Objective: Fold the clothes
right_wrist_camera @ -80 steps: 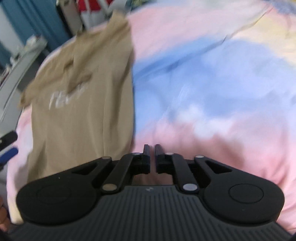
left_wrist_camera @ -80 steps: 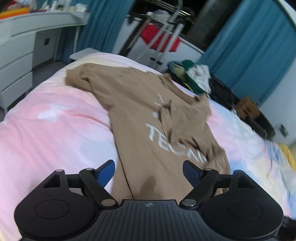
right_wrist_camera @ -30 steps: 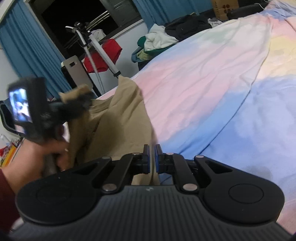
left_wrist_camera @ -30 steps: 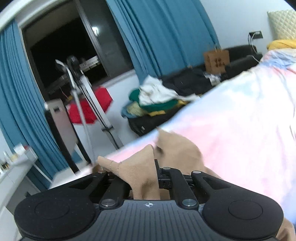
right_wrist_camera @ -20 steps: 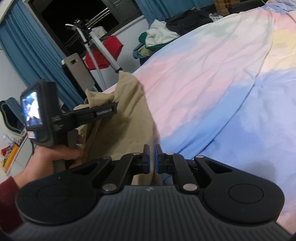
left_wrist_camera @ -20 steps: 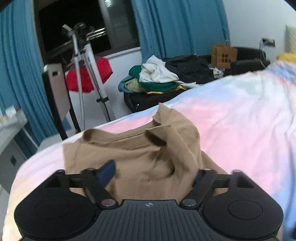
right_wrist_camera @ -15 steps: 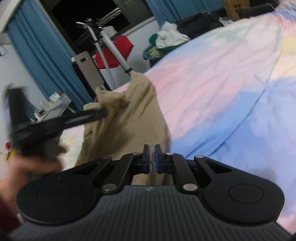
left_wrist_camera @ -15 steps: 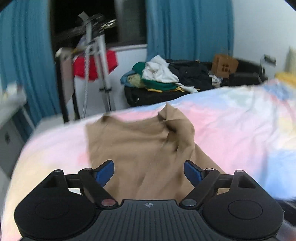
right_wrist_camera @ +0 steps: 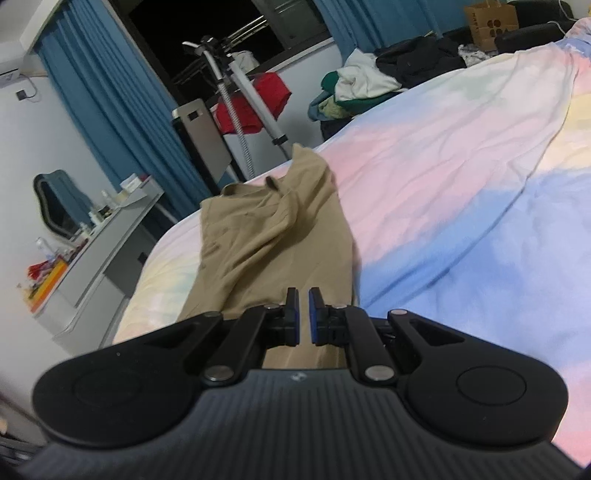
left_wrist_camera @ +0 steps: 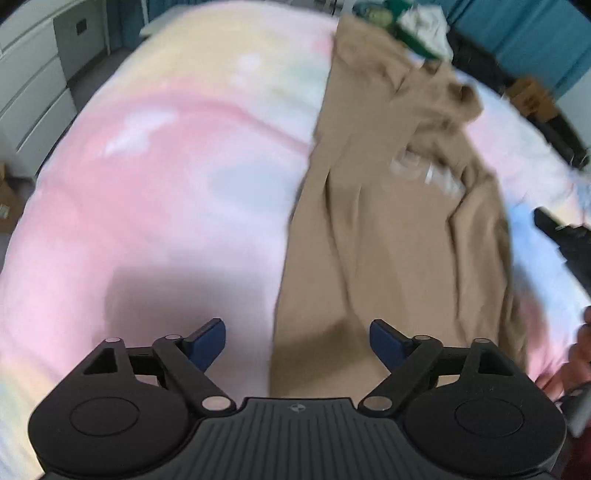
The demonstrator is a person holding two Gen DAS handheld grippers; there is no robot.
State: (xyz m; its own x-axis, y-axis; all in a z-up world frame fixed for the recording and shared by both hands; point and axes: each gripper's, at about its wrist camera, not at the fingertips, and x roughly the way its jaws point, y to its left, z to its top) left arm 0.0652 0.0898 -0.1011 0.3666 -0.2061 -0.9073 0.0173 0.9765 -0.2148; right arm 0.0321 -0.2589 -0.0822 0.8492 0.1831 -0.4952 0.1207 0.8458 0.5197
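A tan t-shirt [left_wrist_camera: 399,221] with white lettering lies lengthwise on the pastel bedspread [left_wrist_camera: 155,177], one side folded over and the top crumpled. My left gripper [left_wrist_camera: 297,341] is open and empty above the shirt's near left edge. In the right wrist view the shirt [right_wrist_camera: 273,243] stretches away from me. My right gripper [right_wrist_camera: 303,321] is shut with a thin gap between the pads, just above the shirt's near end; I see no cloth between them. The right gripper's black body [left_wrist_camera: 565,243] shows at the right edge of the left wrist view.
White drawers [left_wrist_camera: 33,81] stand left of the bed. A pile of clothes [right_wrist_camera: 354,88], a garment steamer pole [right_wrist_camera: 236,96] with a red cloth, a cardboard box [right_wrist_camera: 487,18] and blue curtains [right_wrist_camera: 110,103] are beyond the bed's far edge. A cluttered desk [right_wrist_camera: 92,243] stands left.
My left gripper let go of the shirt's sleeve, opened, and swung down to look over the shirt's near edge. My right gripper stayed shut and shifted slightly.
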